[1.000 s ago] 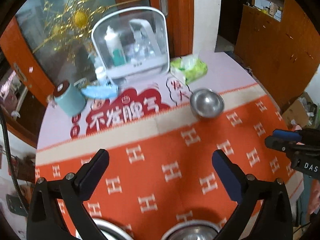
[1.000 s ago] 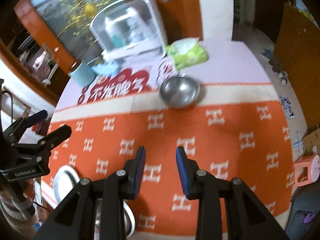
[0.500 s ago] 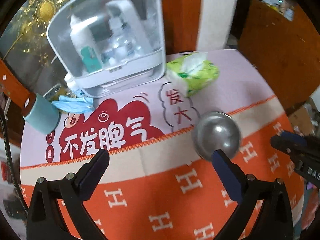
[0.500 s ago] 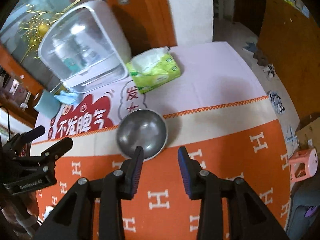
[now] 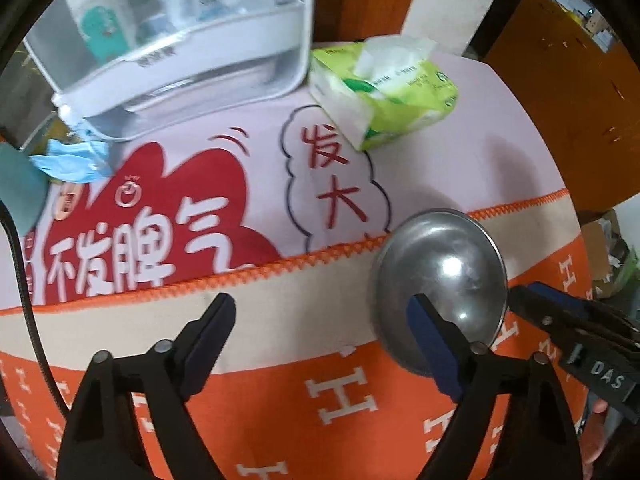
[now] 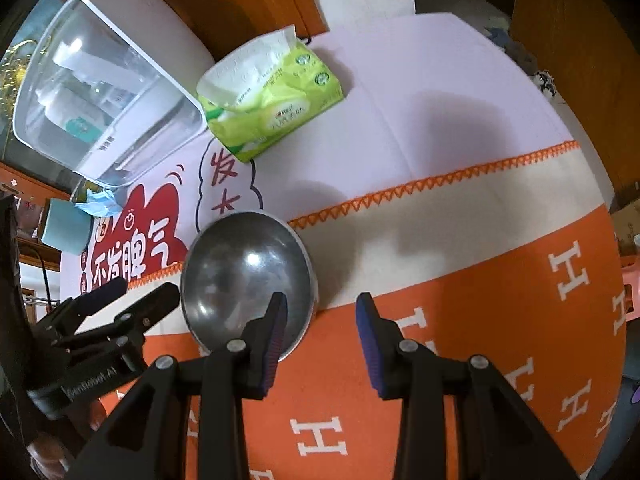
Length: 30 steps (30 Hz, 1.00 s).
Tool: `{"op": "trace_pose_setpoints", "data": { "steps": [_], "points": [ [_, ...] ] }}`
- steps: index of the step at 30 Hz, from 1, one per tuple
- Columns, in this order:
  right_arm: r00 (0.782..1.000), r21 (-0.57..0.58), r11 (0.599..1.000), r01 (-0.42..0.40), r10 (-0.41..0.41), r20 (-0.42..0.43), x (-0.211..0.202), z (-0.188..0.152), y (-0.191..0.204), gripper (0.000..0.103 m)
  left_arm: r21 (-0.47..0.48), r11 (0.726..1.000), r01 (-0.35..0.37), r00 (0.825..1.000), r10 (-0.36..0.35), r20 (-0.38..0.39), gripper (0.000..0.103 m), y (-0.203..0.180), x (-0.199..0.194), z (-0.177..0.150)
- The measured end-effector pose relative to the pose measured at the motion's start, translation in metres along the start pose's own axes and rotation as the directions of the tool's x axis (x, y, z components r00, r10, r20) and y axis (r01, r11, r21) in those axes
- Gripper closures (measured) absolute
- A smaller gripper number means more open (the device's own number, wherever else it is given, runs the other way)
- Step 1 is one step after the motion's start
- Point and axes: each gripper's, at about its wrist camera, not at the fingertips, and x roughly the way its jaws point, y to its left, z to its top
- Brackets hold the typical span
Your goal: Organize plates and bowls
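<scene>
The steel bowl [image 5: 440, 288] sits upright on the cloth-covered table [image 5: 360, 420], straddling the cream band beside the orange zigzag stitching, well clear of the tissue pack [image 5: 384, 88] and the clear storage box [image 5: 180, 40].

The left gripper [image 5: 320, 320] has just been narrowing its jaws, yet they are open, with only cloth between them; its right finger overlaps the bowl's near-left edge.

The right gripper [image 6: 320, 316] has its 2 jaws partly open and empty, and the bowl's right rim lies just ahead of the gap.

Best practice: lower the right gripper so 1 finger goes inside and 1 outside the rim, then close gently; thin steel slips.
</scene>
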Motion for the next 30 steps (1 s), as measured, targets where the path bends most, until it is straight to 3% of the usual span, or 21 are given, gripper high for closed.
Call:
{"op": "trace_pose_setpoints", "data": {
  "steps": [4,6,8,11,15,21,30],
  "points": [
    [1.000,-0.004,1.000,0.000,0.000,-0.020,0.011,0.000,0.003,0.068,-0.008,1.000,0.027,0.999,-0.027,-0.029,0.036,-0.006,0.013,-0.001],
    [0.999,-0.011,1.000,0.002,-0.002,-0.033,0.016,-0.001,0.005,0.076,-0.006,0.999,0.036,0.998,-0.036,-0.045,0.057,-0.008,0.019,0.000],
    [0.999,-0.018,1.000,0.011,-0.012,-0.043,0.021,0.000,0.007,0.084,-0.016,0.999,0.042,0.996,-0.043,-0.074,0.067,-0.006,0.025,0.001],
    [0.997,-0.035,0.998,0.043,-0.045,-0.056,0.027,0.000,0.011,0.089,-0.054,0.995,0.086,0.990,-0.091,-0.104,0.073,-0.004,0.035,0.001],
    [0.998,-0.025,0.999,0.027,-0.028,-0.055,0.029,0.000,0.013,0.094,-0.070,0.988,0.140,0.983,-0.147,-0.114,0.095,-0.006,0.039,-0.001],
    [0.997,-0.019,1.000,0.019,-0.021,-0.073,0.024,-0.001,0.013,0.095,-0.048,0.990,0.133,0.983,-0.138,-0.119,0.097,-0.014,0.036,-0.008],
    [0.995,0.012,0.999,-0.049,0.050,-0.085,-0.001,-0.013,0.016,0.095,-0.011,0.992,0.127,0.986,-0.127,-0.110,0.097,-0.008,-0.004,-0.025]
  ]
}}
